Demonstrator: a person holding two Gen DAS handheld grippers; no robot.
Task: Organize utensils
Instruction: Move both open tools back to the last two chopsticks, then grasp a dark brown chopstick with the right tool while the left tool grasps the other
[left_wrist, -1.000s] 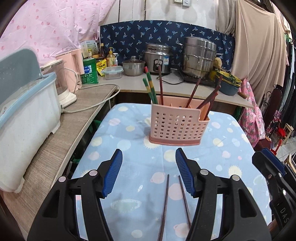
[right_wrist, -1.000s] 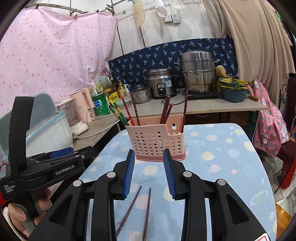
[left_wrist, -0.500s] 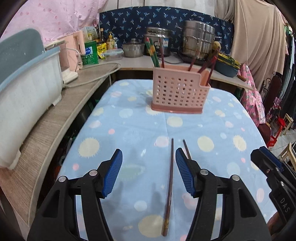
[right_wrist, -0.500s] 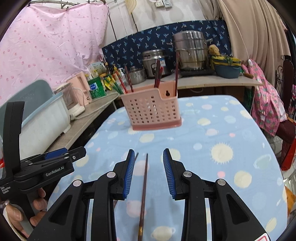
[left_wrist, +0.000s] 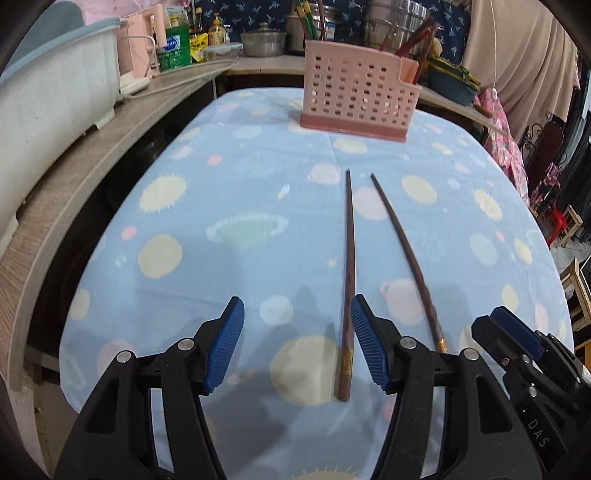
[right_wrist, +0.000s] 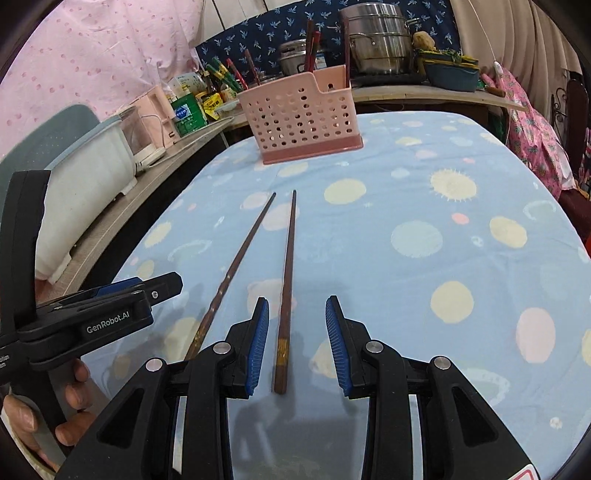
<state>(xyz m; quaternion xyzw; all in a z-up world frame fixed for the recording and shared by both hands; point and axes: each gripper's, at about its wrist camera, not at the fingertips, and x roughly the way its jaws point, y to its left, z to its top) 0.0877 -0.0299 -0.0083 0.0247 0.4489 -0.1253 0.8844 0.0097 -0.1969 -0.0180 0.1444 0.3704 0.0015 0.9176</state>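
Note:
Two dark brown chopsticks lie side by side on the blue patterned tablecloth (left_wrist: 229, 206). In the left wrist view the left chopstick (left_wrist: 348, 266) runs between my open left gripper's (left_wrist: 297, 343) jaws, close to the right pad; the right chopstick (left_wrist: 404, 254) lies outside them. In the right wrist view my open right gripper (right_wrist: 297, 343) straddles the butt end of the right chopstick (right_wrist: 287, 273); the left chopstick (right_wrist: 236, 266) lies beside it. A pink perforated utensil holder (left_wrist: 356, 99) (right_wrist: 304, 118) with several chopsticks stands at the table's far end.
A wooden counter (left_wrist: 85, 173) runs along the left with a white and blue tub (left_wrist: 55, 96). Pots, bottles and a pink kettle stand on the back counter. The right gripper's body (left_wrist: 528, 354) shows at lower right; the left gripper's body (right_wrist: 85, 317) shows at left.
Both grippers have pulled back and dropped low toward the near ends of the chopsticks. The holder now sits farther away. Both stay open.

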